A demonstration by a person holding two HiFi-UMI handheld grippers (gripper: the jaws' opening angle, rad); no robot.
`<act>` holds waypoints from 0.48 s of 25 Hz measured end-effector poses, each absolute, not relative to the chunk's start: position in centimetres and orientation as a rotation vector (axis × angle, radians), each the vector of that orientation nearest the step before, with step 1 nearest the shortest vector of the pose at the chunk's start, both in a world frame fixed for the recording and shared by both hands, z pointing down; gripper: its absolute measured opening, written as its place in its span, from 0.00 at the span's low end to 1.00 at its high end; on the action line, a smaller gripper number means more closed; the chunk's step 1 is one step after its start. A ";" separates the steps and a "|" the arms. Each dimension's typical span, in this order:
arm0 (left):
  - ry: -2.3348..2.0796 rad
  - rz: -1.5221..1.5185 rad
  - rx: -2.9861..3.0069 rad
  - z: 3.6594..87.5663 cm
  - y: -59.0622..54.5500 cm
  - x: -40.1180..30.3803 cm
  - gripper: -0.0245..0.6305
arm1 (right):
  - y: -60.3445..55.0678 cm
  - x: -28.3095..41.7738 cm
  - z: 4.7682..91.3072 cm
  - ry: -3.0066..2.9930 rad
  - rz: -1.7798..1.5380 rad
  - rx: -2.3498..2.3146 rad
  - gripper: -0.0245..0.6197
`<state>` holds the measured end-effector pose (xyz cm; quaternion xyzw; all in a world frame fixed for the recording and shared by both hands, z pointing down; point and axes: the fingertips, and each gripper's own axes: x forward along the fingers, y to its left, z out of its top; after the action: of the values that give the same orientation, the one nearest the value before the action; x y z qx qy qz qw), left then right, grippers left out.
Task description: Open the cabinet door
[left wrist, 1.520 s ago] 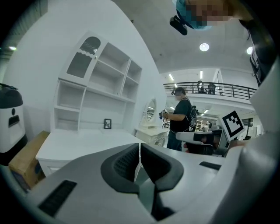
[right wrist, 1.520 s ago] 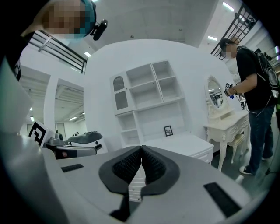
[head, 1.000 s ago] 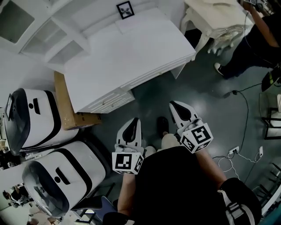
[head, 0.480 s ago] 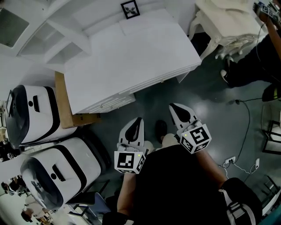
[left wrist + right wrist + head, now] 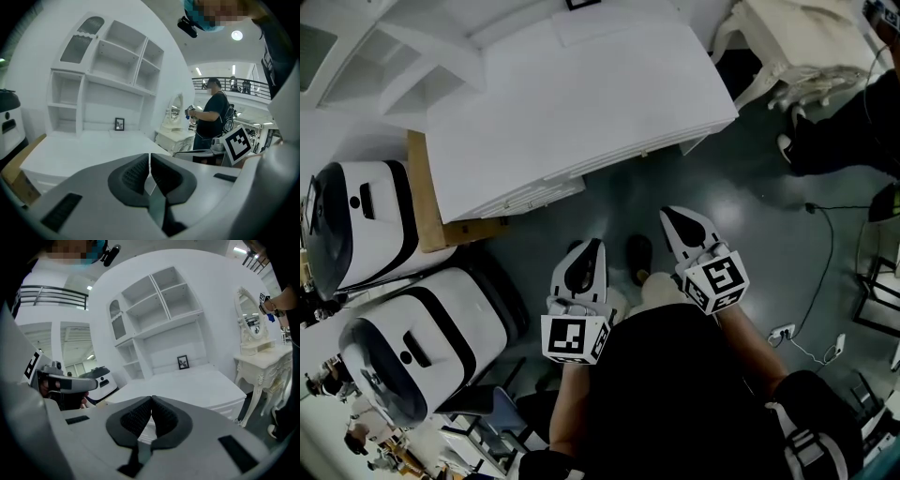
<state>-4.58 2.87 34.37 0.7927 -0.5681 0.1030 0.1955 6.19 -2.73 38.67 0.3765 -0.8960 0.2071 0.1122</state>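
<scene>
Head view: the left gripper [image 5: 587, 255] and the right gripper [image 5: 678, 221] are held over the floor, short of the front edge of the white cabinet [image 5: 581, 103] and touching nothing. Left gripper view: the left gripper [image 5: 149, 161] has its jaws closed together and empty, and the cabinet door [image 5: 83, 41], an arched panel, sits in the cabinet's upper left compartment, well apart from it. Right gripper view: the right gripper [image 5: 151, 403] is likewise closed on nothing, with the door [image 5: 117, 320] at the cabinet's upper left.

The left gripper [image 5: 589, 251] and right gripper [image 5: 673, 217], side by side, point toward the white cabinet [image 5: 581, 103] from well short of it, tilted slightly downward, both with jaws pressed together, empty.
</scene>
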 end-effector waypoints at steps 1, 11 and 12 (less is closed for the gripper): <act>-1.585 0.292 2.214 34.7 2.9 -4.5 0.08 | -2.8 6.3 39.2 -2.616 0.609 1.105 0.06; -1.513 0.337 2.201 37.4 1.4 -3.7 0.08 | -4.6 6.7 44.1 -2.513 0.643 1.135 0.08; -1.506 0.341 2.205 37.5 1.2 -3.5 0.08 | -4.9 6.7 44.6 -2.505 0.646 1.134 0.08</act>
<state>-3.51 1.17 37.53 0.7984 -0.5455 0.1236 0.2229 6.75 -4.90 44.60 0.3965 -0.8758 0.2258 0.1577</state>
